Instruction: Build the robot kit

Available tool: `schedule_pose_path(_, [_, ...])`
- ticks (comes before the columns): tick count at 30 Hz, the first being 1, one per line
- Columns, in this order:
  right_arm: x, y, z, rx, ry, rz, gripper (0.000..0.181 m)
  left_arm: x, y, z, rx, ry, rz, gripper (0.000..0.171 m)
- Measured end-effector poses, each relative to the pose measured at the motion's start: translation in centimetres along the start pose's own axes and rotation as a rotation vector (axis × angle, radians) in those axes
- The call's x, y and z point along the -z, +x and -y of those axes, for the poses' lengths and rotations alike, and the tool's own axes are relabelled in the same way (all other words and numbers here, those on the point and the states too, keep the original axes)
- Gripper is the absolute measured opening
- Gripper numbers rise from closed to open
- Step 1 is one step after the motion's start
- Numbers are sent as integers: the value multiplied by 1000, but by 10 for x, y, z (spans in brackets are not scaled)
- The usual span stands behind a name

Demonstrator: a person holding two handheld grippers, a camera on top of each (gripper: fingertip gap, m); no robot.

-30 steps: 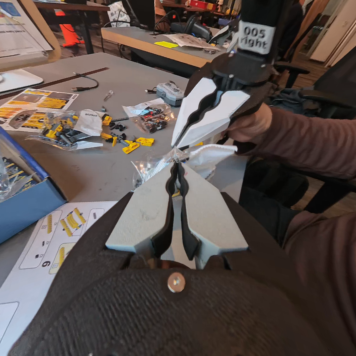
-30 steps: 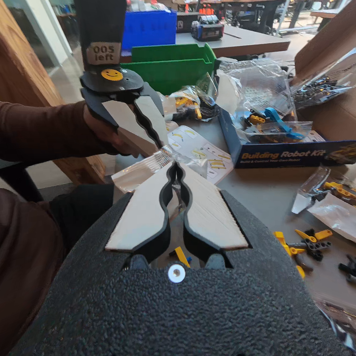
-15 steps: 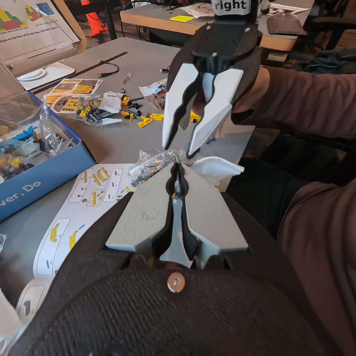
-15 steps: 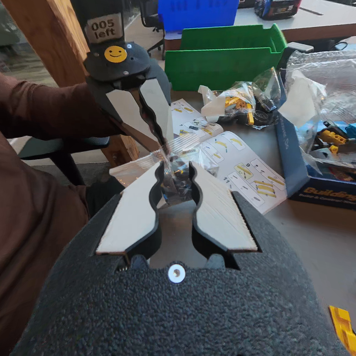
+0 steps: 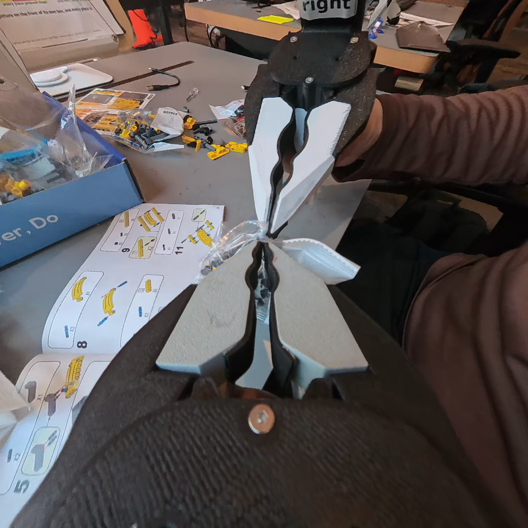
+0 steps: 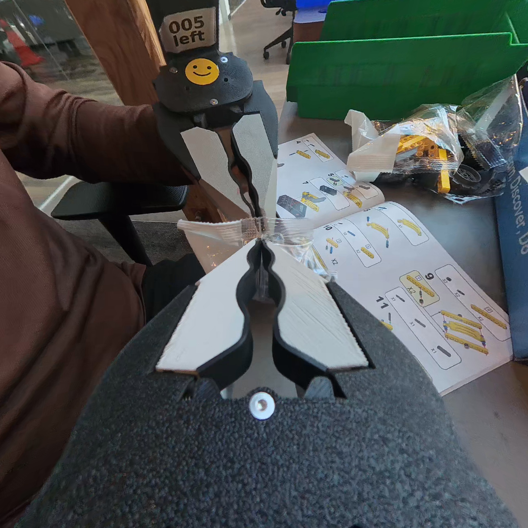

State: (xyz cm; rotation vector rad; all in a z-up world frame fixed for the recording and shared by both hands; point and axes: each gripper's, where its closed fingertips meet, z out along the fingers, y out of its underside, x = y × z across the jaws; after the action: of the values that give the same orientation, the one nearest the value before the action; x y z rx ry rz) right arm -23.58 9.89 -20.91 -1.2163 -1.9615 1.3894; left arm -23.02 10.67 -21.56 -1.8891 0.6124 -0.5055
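The right gripper [image 6: 261,243], which half a second ago stood with its fingers parted above the small clear plastic bag [image 5: 237,245], has now closed down onto it again; both grippers now pinch the same bag at nearly the same spot along its top edge, tips almost touching, so the bag is once more clamped between two opposing grips and stretched taut between them. The left gripper [image 5: 263,248] has kept its narrow clamp on the bag throughout, its grey fingers [image 5: 217,311] pressed together with a few dark little parts of the bag's contents visible in the slit between them. The bag hangs in the air off the near edge of the grey table [image 5: 183,177], its white serrated end [image 5: 320,263] sticking out to one side and its clear crumpled body to the other, above the open instruction booklet [image 5: 120,271]. The right gripper comes in from above in the left wrist view, pointing steeply down, held by a hand [image 5: 363,137] in a brown sleeve [image 5: 445,134]; the left gripper points up and forward to meet it. Around them lie a blue box [image 5: 68,200], another bag of parts [image 6: 408,154], loose yellow pieces [image 5: 220,150] and a green bin [image 6: 400,71].
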Motion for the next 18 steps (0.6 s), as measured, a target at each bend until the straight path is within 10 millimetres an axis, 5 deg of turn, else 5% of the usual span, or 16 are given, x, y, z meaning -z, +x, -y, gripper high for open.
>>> schedule_pose_path(3, [1,6,-1,-25,3,-35,0,-4,-6,-1,-18,7,15,0])
schedule_pose_path(9, [0,49,-16,21,-123,-443,0,-11,-38,-7,-92,-22,350,0])
schedule_pose_path(18, [-4,61,-22,59,-197,-639,0,-13,-40,-15,-82,-21,465,0])
